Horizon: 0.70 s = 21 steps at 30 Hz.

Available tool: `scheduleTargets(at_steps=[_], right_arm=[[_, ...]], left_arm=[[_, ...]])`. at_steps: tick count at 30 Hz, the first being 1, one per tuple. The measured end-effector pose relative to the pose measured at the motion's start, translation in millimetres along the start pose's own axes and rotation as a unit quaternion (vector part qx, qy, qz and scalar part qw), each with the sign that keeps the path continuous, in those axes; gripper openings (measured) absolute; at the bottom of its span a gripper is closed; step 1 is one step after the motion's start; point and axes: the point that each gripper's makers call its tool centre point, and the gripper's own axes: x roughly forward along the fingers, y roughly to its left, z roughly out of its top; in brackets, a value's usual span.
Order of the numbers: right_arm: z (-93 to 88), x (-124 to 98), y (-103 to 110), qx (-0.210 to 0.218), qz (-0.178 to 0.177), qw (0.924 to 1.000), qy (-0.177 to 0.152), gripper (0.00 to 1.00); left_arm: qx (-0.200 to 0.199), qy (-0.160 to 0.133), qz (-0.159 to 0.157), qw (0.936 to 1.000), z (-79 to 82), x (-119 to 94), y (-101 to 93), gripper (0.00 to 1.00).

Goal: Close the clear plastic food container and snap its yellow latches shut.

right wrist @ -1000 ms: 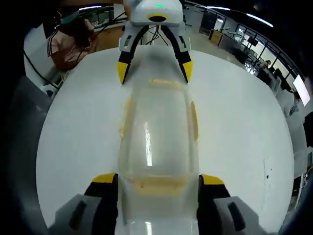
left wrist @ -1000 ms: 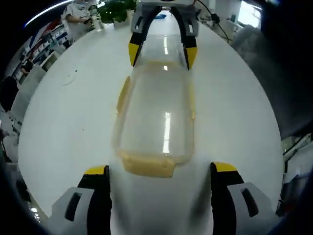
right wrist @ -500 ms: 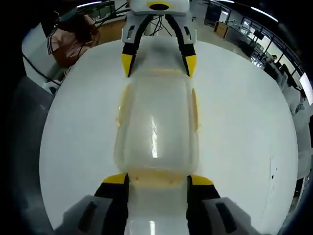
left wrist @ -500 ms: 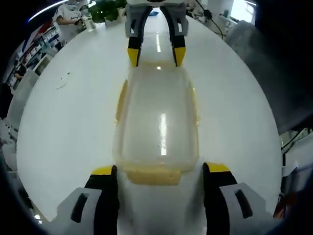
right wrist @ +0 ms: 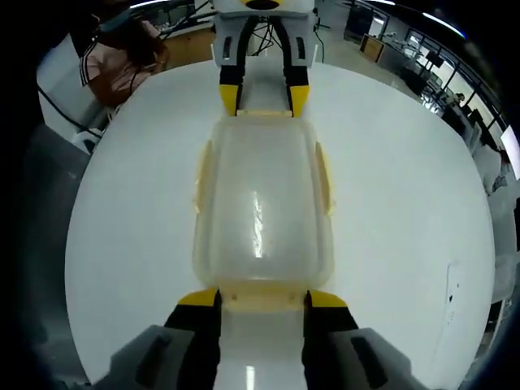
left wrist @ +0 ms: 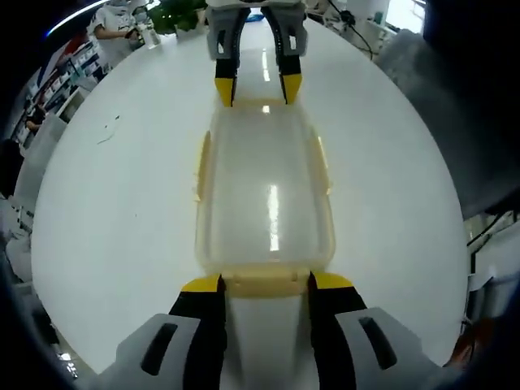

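Note:
A clear plastic food container lies lengthwise on the white table, its lid on top. Yellow side latches sit against its long walls. My left gripper has narrowed onto the near end latch, with a jaw tip at each side of it. My right gripper grips the opposite end latch the same way. Each gripper appears at the far end in the other's view: the right gripper and the left gripper.
The round white table spreads wide on both sides of the container. A small dark mark lies on it to the left. A seated person and a green plant are beyond the far edges.
Both grippers went from wide apart jaws to jaws narrowed against the end latches. Both views have moved closer over the container.

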Motion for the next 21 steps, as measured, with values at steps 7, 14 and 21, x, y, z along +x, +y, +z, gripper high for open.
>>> scheduleTargets(at_steps=[7,14,21], right_arm=[[-0.8,-1,1,-0.009,0.001,1.0,0.003,0.36],[3.6,-23,1,-0.031,-0.001,0.9995,0.0,0.36],[12.3,-51,-4,-0.03,-0.011,0.9993,-0.022,0.36]], left_arm=[[-0.036,0.001,0.014,0.9993,-0.6,-2,-2.3,0.36],[-0.055,-0.009,0.011,0.9984,8.8,-21,-8.3,0.36],[-0.047,-0.016,0.03,0.9983,23.2,-50,-1.6,0.36]])
